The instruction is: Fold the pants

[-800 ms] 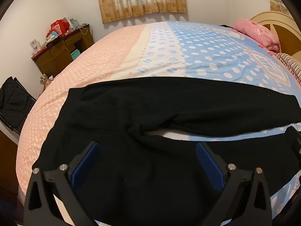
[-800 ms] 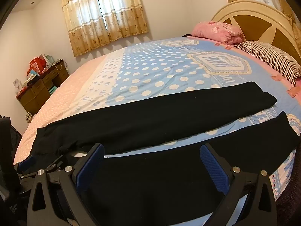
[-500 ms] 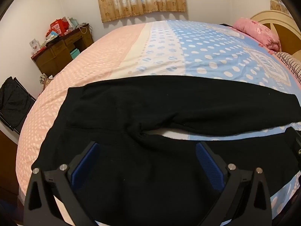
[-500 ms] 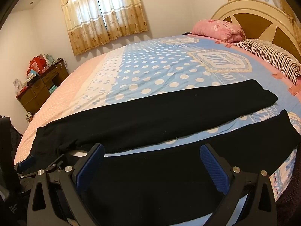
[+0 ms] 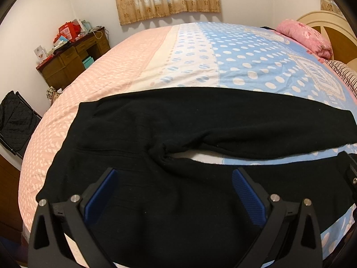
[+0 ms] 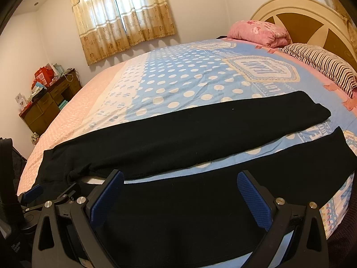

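Black pants [image 5: 178, 129] lie spread flat on the bed, waist to the left, both legs running right with a narrow gap of bedspread between them. My left gripper [image 5: 175, 174] is open and empty above the near leg, close to the crotch. My right gripper [image 6: 180, 177] is open and empty above the middle of the near leg [image 6: 200, 201]. The far leg [image 6: 200, 129] ends near the striped pillow. The left gripper [image 6: 33, 193] shows at the lower left of the right wrist view.
The bed [image 5: 138, 71] has a pink and blue dotted cover. A pink pillow [image 6: 261, 32], a striped pillow [image 6: 321, 64] and the headboard [image 6: 308, 20] are at the right. A wooden desk [image 5: 71, 60] and a black bag [image 5: 15, 120] stand left of the bed.
Both grippers have shifted very slightly over the pants. The pants have not moved.
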The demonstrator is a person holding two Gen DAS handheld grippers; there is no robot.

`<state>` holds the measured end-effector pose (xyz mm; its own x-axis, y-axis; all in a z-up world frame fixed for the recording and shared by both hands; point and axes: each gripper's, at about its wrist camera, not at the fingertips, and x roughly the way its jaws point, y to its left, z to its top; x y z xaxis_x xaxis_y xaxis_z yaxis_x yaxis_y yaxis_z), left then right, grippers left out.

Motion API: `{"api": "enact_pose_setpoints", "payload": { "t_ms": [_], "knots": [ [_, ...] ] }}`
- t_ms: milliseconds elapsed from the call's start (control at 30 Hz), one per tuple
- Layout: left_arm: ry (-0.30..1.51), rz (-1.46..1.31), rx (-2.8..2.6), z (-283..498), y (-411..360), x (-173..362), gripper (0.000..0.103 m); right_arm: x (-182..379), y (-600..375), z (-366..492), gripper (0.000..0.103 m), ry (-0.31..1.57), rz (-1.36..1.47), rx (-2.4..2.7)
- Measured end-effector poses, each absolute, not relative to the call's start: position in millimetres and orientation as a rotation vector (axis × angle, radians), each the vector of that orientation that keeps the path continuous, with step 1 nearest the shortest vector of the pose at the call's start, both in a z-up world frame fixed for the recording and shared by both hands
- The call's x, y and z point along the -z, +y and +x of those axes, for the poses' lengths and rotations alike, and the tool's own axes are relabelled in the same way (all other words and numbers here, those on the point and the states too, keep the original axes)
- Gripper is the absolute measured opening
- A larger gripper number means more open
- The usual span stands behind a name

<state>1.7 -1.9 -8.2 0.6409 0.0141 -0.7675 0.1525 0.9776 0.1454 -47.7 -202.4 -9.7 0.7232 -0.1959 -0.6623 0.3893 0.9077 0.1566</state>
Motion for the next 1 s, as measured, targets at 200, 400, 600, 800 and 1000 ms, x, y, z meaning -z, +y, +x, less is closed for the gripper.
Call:
{"api": "enact_pose_setpoints", "payload": {
  "t_ms": [200, 400, 600, 800, 1000],
  "knots": [
    [0.886, 0.213, 0.075, 4, -2, 9, 0.103, 10, -202, -48, 0.102, 0.692, 0.296, 0.328],
    [0.907, 0.23, 0.066, 7, -4, 11, 0.103, 13, -203, -45, 0.102, 0.702, 0.294, 0.33],
    [0.92, 0.218, 0.06, 12, 1, 18, 0.103, 17, -204, -39, 0.102, 0.715, 0.289, 0.336],
    [0.926, 0.212, 0.056, 18, 7, 22, 0.103, 19, -204, -28, 0.102, 0.728, 0.265, 0.321],
    [0.905, 0.204, 0.02, 38, 33, 17, 0.103, 8, -204, 4, 0.102, 0.73, 0.226, 0.232]
  ]
}}
